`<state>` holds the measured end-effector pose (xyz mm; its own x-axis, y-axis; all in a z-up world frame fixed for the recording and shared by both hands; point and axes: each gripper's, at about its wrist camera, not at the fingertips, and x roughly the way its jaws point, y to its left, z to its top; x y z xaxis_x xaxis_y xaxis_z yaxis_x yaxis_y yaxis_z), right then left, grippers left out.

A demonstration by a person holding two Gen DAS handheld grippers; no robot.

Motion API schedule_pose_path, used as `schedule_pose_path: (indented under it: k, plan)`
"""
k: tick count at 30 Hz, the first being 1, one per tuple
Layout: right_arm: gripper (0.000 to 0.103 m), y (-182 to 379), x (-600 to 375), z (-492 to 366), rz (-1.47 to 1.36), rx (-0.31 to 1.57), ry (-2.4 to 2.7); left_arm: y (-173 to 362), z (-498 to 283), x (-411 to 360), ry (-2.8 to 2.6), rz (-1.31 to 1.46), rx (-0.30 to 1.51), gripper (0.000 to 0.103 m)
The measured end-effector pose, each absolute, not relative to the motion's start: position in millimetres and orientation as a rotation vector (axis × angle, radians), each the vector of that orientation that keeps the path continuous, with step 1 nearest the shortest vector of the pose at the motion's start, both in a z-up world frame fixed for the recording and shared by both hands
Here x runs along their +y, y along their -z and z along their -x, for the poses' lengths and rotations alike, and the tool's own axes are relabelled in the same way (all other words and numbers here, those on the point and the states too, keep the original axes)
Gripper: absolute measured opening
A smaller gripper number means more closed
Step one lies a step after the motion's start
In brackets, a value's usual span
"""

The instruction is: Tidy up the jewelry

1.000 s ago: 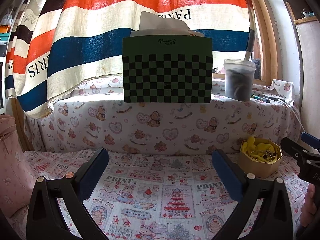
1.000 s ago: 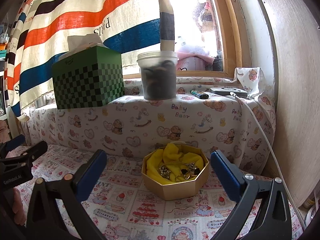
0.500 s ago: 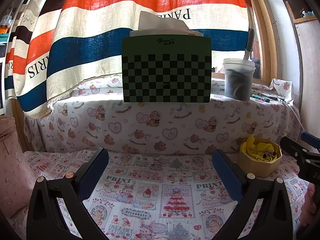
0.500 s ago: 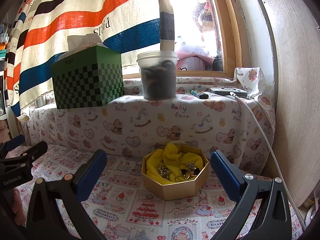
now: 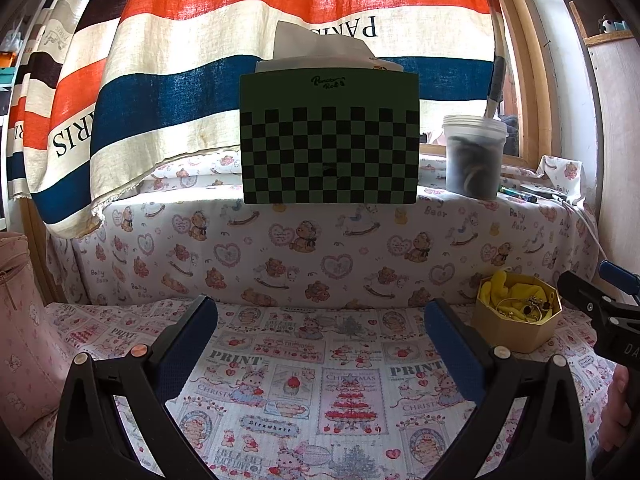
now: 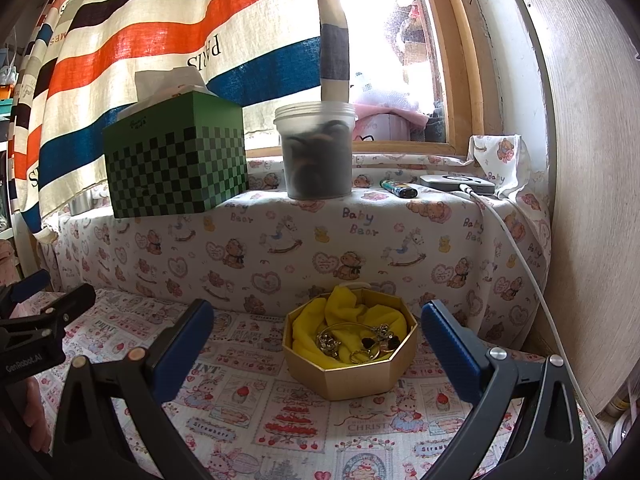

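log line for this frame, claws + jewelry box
left claw: open, empty | right claw: open, empty, facing box | gold box: on cloth, jewelry on yellow fabric inside | stage: nothing grasped

**Gold box of jewelry between spread blue pads**

The right gripper (image 6: 316, 344) hangs wide apart over the printed patchwork cloth (image 6: 248, 412). Just beyond sits a gold octagonal box (image 6: 352, 376), yellow fabric (image 6: 344, 312) cradling tangled gold jewelry (image 6: 356, 342). Far left, a green checkered tissue box (image 6: 176, 164) rests on the ledge.
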<state>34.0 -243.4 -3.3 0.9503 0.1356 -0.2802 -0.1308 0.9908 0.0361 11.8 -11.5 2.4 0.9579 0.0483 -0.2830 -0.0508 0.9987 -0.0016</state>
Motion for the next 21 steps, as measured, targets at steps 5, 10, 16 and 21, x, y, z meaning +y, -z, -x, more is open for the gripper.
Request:
schedule_pose_path:
  k: [5, 10, 16, 21]
  plan:
    - [0.103, 3.4, -243.3, -34.1, -0.017, 0.286, -0.135, -2.4, -11.7, -11.7, -0.050, 0.009, 0.286, 0.103]
    - [0.103, 3.4, -243.1, -34.2, -0.016, 0.286, -0.135, -2.2, -11.7, -11.5, -0.050, 0.009, 0.286, 0.103]
    - [0.103, 3.4, -242.8, -33.9, -0.016, 0.287, -0.135, -2.1, -11.8, -11.7, -0.049, 0.010, 0.286, 0.103]
    - [0.103, 3.7, -243.1, -34.5, -0.013, 0.288, -0.138, -2.0, -11.8, -12.1, -0.049, 0.009, 0.286, 0.103]
